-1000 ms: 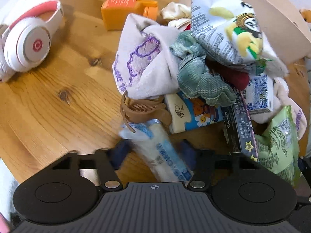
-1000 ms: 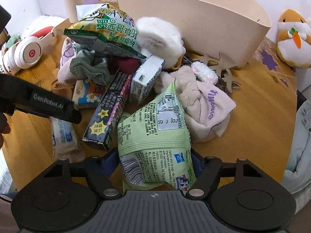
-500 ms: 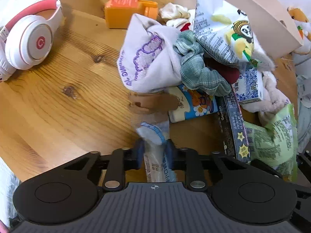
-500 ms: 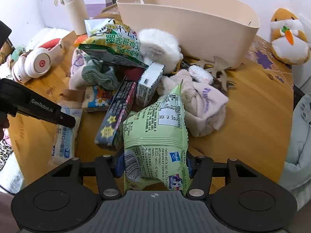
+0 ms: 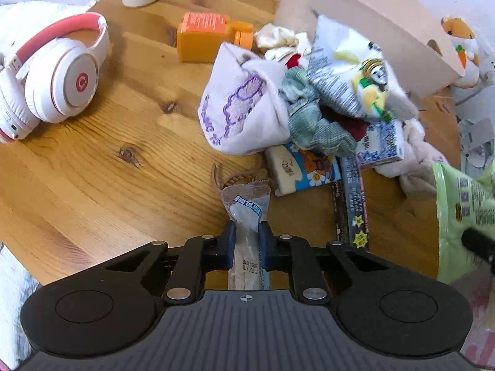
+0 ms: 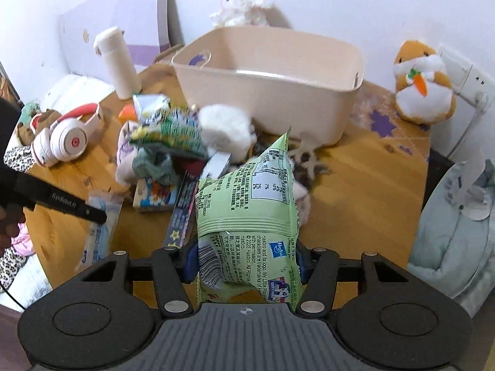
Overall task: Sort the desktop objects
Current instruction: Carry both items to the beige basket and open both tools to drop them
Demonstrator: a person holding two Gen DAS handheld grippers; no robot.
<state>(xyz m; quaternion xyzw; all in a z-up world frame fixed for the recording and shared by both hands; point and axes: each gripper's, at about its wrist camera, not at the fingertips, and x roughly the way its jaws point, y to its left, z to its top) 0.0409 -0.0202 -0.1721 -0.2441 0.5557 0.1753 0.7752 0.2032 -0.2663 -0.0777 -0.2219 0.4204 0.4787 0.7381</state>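
- Headphones point(image 5: 52, 71), white and pink, lie at the far left of the wooden table point(image 5: 92, 179); a white cup point(image 6: 117, 61) stands behind them.
- Left gripper point(image 5: 246, 241): jaws pinched tight on a slim clear wrapper point(image 5: 247, 213) with blue print. Wrapper's far end sits over a brown hair clip point(image 5: 229, 179).
- Centre pile: white cloth with purple print point(image 5: 244, 114), green cloth point(image 5: 312, 120), snack bag point(image 5: 355, 71), small carton point(image 5: 380, 145), dark star-printed box point(image 5: 352, 204), heaped together and touching.
- Orange bottle point(image 5: 210, 37) on its side behind the pile.
- Right gripper point(image 6: 244, 259): jaws part-way in, clamped on a green snack packet point(image 6: 247, 204), its upper end sticking up over the pile.
- Beige bin point(image 6: 269, 74) behind the pile; the visible interior looks bare.
- Plush toy with carrot point(image 6: 423, 86) at the far right.
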